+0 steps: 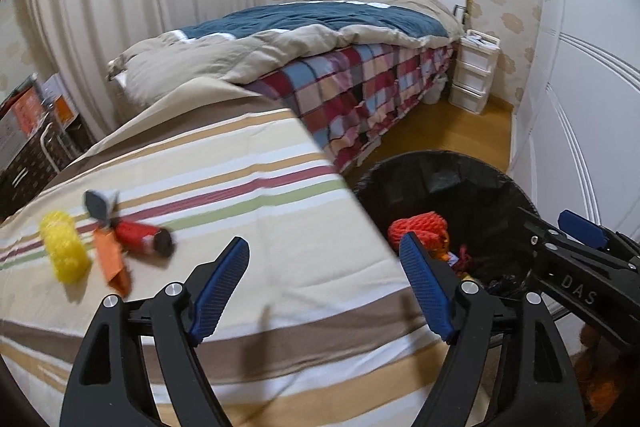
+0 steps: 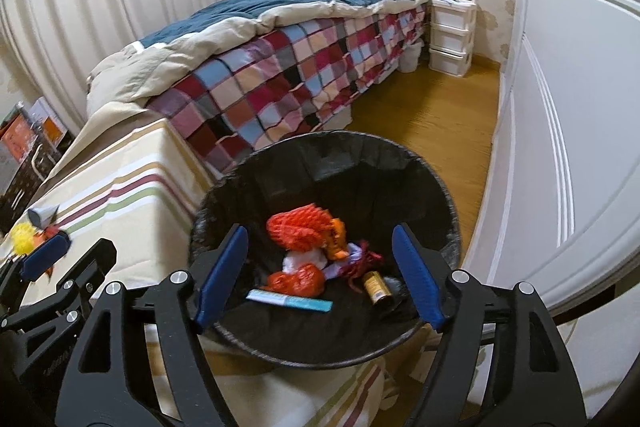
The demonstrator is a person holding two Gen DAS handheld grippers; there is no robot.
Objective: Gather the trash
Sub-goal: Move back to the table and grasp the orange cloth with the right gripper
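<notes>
A black-lined trash bin (image 2: pixel 440 187) stands on the floor against the striped table (image 1: pixel 260 219). In it lie a red-orange net (image 2: pixel 300 231), a red bag (image 2: pixel 296 281), a blue-white strip (image 2: pixel 290 301) and a small brown bottle (image 2: pixel 376 287). My right gripper (image 2: pixel 320 255) hangs open right above the bin with nothing between its pads. My left gripper (image 1: pixel 324 267) is open and empty over the table's right edge. On the table to its left lie a yellow foam net (image 1: pixel 64 251), an orange paper (image 1: pixel 112 263), a red roll (image 1: pixel 140 237) and a grey-blue scrap (image 1: pixel 100 205).
A bed (image 2: pixel 280 75) with a checked blanket runs behind the table and bin. A white drawer unit (image 2: pixel 452 35) stands at its head. White wardrobe doors (image 2: pixel 560 107) close off the right side, leaving a strip of wood floor (image 2: pixel 432 119). Shelving (image 1: pixel 28 147) stands at the far left.
</notes>
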